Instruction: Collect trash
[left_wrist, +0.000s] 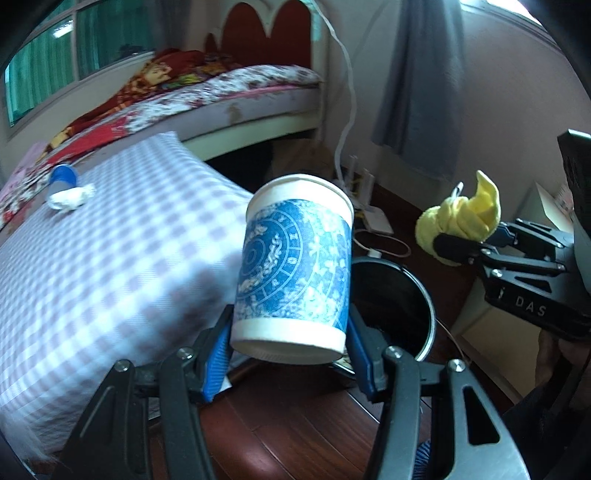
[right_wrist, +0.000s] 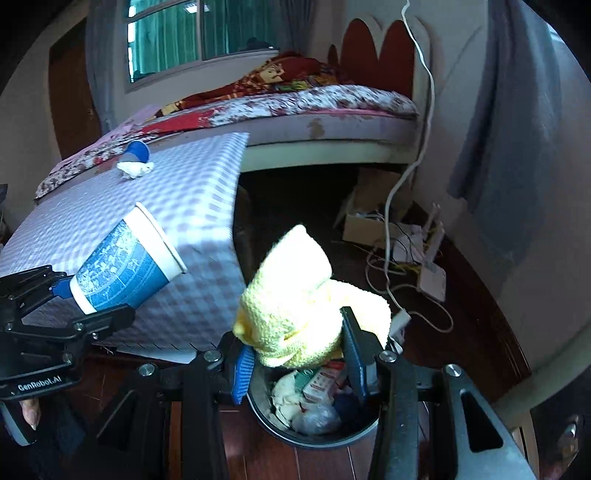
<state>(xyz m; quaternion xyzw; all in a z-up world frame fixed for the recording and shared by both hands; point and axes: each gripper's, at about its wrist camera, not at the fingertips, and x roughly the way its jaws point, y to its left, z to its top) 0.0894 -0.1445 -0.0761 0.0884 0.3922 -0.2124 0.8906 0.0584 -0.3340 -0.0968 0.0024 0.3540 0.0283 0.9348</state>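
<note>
My left gripper (left_wrist: 290, 332) is shut on a blue-patterned white paper cup (left_wrist: 295, 273), its blue pads pressing the cup's base from both sides. The cup tilts, mouth pointing away, just left of a black trash bin (left_wrist: 428, 306) on the floor. In the right wrist view my right gripper (right_wrist: 295, 339) is shut on a bunched yellow cloth (right_wrist: 306, 306), held right above the bin (right_wrist: 314, 441), which holds wrappers and crumpled paper. That view also shows the left gripper (right_wrist: 92, 302) with the cup (right_wrist: 125, 266) at the left. The right gripper (left_wrist: 454, 247) and cloth (left_wrist: 461, 218) appear at the right of the left wrist view.
A table with a checked cloth (left_wrist: 110, 258) stands left of the bin, bearing a crumpled white tissue (left_wrist: 70, 197) and a small blue-topped object (left_wrist: 62, 177). Behind lie a bed (right_wrist: 314, 103), a hanging white cable (right_wrist: 424, 92), a router (right_wrist: 432, 277), a cardboard box (right_wrist: 362, 221) and a grey curtain (right_wrist: 517, 147).
</note>
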